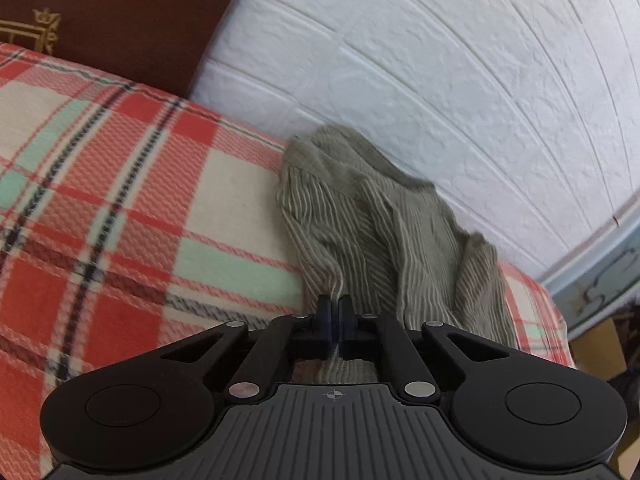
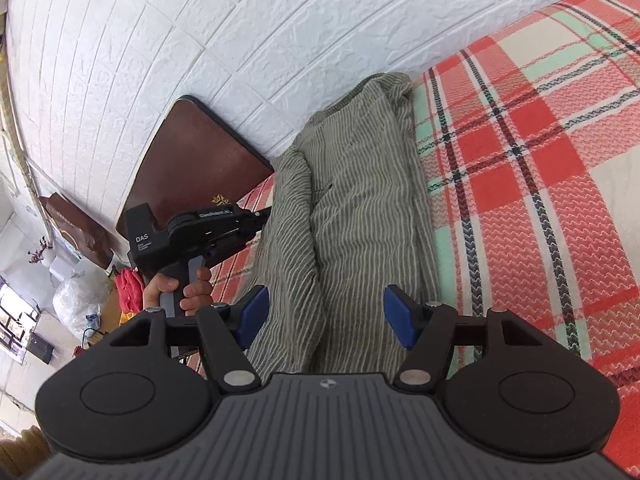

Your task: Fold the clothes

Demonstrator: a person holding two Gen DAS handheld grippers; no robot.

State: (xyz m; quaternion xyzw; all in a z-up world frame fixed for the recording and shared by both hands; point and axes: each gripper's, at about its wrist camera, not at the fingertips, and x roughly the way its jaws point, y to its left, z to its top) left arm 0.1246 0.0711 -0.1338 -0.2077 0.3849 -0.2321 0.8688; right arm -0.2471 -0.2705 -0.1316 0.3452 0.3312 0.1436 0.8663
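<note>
**Left fingers clamped on the striped garment, right fingers spread above it**

Left gripper (image 1: 334, 312): fingers (image 1: 325, 322) pressed together at lower centre of its wrist view, a pinch of striped cloth caught between the pads. Cloth drawn taut from that pinch, rising toward the upper right of the frame.

Right gripper (image 2: 326, 314): blue fingers (image 2: 400, 316) standing wide apart at lower centre of its wrist view, nothing pinched, cloth lying in the gap beneath. Contact with the pads not clear.

Grey-green striped garment (image 2: 352, 200): stretched in a long crumpled band up the middle of the right wrist view, far end bunched against the wall. Same garment (image 1: 384, 232) heaped right of centre in the left wrist view.

Beneath it, a bed with a red, cream and mint plaid blanket (image 2: 520, 152), filling the right half of the right wrist view and the left half of the other.

Left gripper again at centre left of the right wrist view, tips at the garment's left edge, a hand (image 2: 180, 288) wrapped round the handle.

Behind: white brick-patterned wall (image 1: 440, 60); dark brown headboard (image 1: 120, 12) at upper left.
</note>
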